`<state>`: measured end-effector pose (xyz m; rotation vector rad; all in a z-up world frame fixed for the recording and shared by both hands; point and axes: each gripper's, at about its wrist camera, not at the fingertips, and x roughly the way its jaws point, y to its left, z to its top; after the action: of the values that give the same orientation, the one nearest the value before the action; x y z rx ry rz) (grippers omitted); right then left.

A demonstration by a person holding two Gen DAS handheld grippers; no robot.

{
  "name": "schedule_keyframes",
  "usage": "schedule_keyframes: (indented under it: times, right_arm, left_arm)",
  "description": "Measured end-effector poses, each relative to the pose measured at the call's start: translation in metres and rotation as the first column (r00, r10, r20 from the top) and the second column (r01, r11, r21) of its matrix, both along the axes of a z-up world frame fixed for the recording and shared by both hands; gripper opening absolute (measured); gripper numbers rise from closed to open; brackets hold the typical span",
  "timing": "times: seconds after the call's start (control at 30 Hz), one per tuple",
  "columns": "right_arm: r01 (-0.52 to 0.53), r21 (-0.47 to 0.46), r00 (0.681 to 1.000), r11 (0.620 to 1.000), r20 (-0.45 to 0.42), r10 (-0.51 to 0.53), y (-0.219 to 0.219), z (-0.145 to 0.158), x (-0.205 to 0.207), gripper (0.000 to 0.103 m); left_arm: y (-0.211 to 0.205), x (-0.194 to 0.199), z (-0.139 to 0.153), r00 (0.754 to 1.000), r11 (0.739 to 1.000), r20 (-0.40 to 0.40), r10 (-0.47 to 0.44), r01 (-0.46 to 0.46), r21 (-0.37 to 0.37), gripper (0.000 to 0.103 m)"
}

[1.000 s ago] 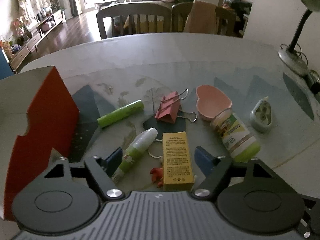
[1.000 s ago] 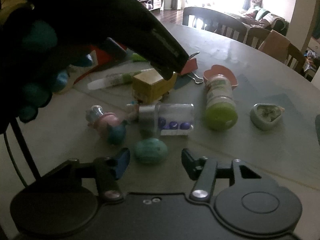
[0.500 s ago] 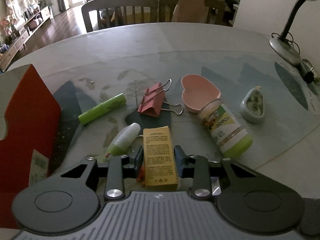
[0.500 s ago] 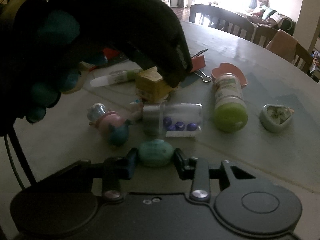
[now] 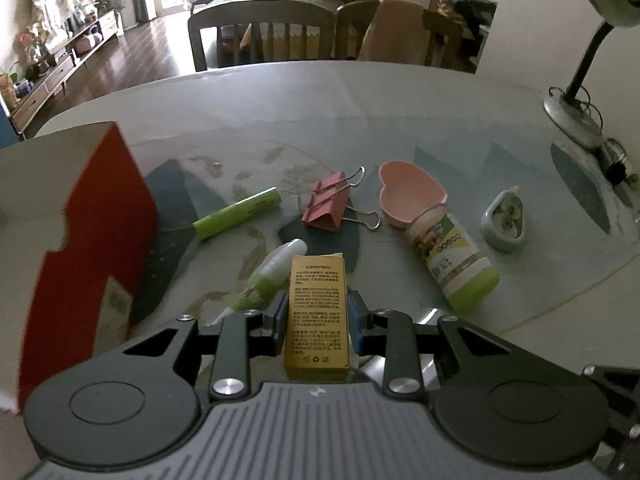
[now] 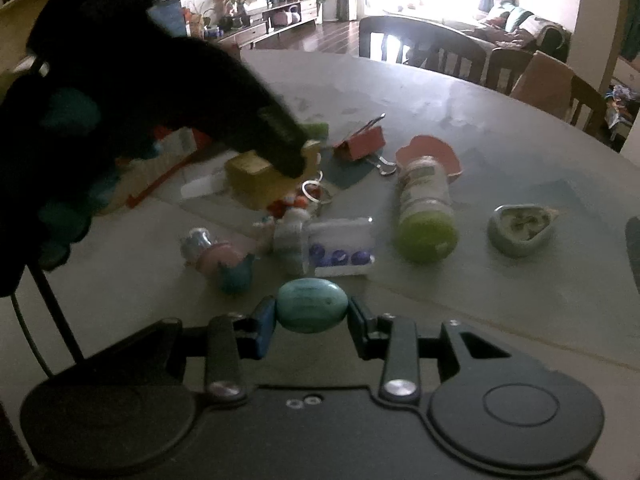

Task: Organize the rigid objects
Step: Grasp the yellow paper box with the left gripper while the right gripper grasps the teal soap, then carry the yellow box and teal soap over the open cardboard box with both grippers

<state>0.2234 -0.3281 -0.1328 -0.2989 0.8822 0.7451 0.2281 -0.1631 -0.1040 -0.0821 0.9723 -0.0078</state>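
Note:
My left gripper (image 5: 317,322) is shut on a yellow box (image 5: 317,312) and holds it above the table; the box also shows in the right wrist view (image 6: 256,178) under the dark left gripper body. My right gripper (image 6: 311,314) is shut on a teal egg (image 6: 312,305), lifted off the table. On the table lie a green tube (image 5: 237,218), a white-green bottle (image 5: 272,276), a red binder clip (image 5: 326,208), a pink heart dish (image 5: 410,196), a green-lidded jar (image 5: 452,258), a clear case with blue beads (image 6: 340,246) and a pink-teal toy (image 6: 224,258).
A red and white open box (image 5: 84,248) stands at the left. A small grey-green heart container (image 5: 504,220) lies at the right. A desk lamp base (image 5: 572,116) and cables sit far right. Chairs (image 5: 260,32) stand behind the round table (image 5: 320,112).
Both grippers were open, then shut: the left on the yellow box, the right on the teal egg. Both objects have since risen off the table.

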Motion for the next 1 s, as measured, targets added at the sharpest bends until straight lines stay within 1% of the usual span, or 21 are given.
schedule_keyframes:
  times: [0.2, 0.47, 0.57, 0.63, 0.73, 1.0]
  right_arm:
    - [0.002, 0.025, 1.000, 1.000, 0.013, -0.002, -0.004, 0.025, -0.005, 0.038]
    - [-0.033, 0.071, 0.998, 0.997, 0.049, 0.029, 0.007, 0.062, -0.015, 0.038]
    - [-0.043, 0.075, 0.998, 0.996, 0.055, 0.039, 0.017, 0.074, -0.018, 0.038]
    - [-0.047, 0.061, 0.997, 0.997, 0.065, 0.043, 0.026, 0.081, -0.020, 0.038]
    - [-0.053, 0.052, 0.995, 0.997, 0.084, 0.049, 0.040, 0.091, -0.025, 0.038]
    - [-0.028, 0.070, 0.993, 0.997, 0.118, 0.019, 0.088, 0.114, -0.039, 0.038]
  left_arm:
    - [0.014, -0.026, 0.024, 0.999, 0.999, 0.034, 0.035, -0.034, -0.025, 0.030]
    - [0.035, -0.060, 0.061, 0.993, 0.996, 0.089, 0.083, -0.079, -0.049, 0.030]
    - [0.046, -0.070, 0.072, 0.990, 0.995, 0.105, 0.092, -0.086, -0.057, 0.030]
    - [0.053, -0.075, 0.080, 0.989, 0.995, 0.118, 0.091, -0.085, -0.059, 0.030]
    - [0.066, -0.081, 0.089, 0.987, 0.996, 0.139, 0.084, -0.078, -0.049, 0.030]
    - [0.114, -0.096, 0.109, 0.981, 0.997, 0.184, 0.059, -0.051, -0.051, 0.030]
